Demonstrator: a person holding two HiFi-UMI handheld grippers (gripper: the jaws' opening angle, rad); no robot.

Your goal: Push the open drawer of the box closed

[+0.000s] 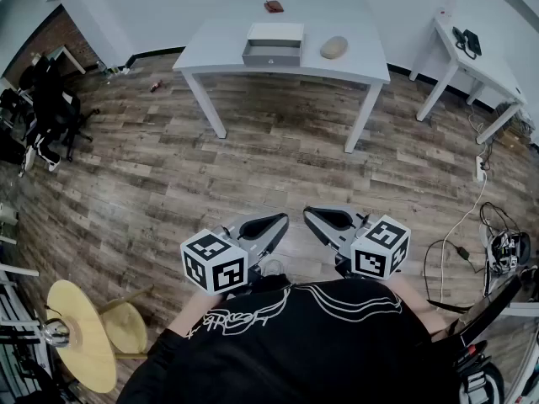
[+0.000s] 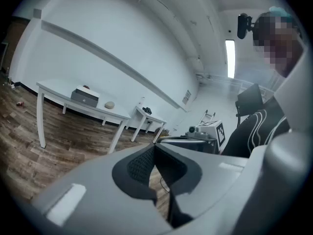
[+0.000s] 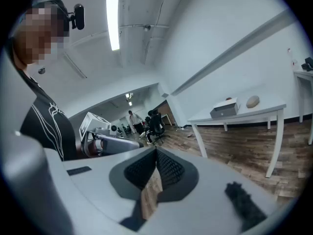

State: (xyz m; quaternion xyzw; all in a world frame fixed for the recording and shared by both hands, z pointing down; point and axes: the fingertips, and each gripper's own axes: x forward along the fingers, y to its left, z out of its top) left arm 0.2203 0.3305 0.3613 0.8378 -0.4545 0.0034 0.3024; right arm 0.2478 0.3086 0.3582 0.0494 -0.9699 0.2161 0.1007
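We see the box (image 1: 275, 33) far off across the room, a small, low case with a white top, standing squarely on the middle of a white table (image 1: 219, 49). Its drawer (image 1: 272, 55) has a grey front with a small handle at the centre. The drawer faces us and stands out from the box toward the table's near edge, open.
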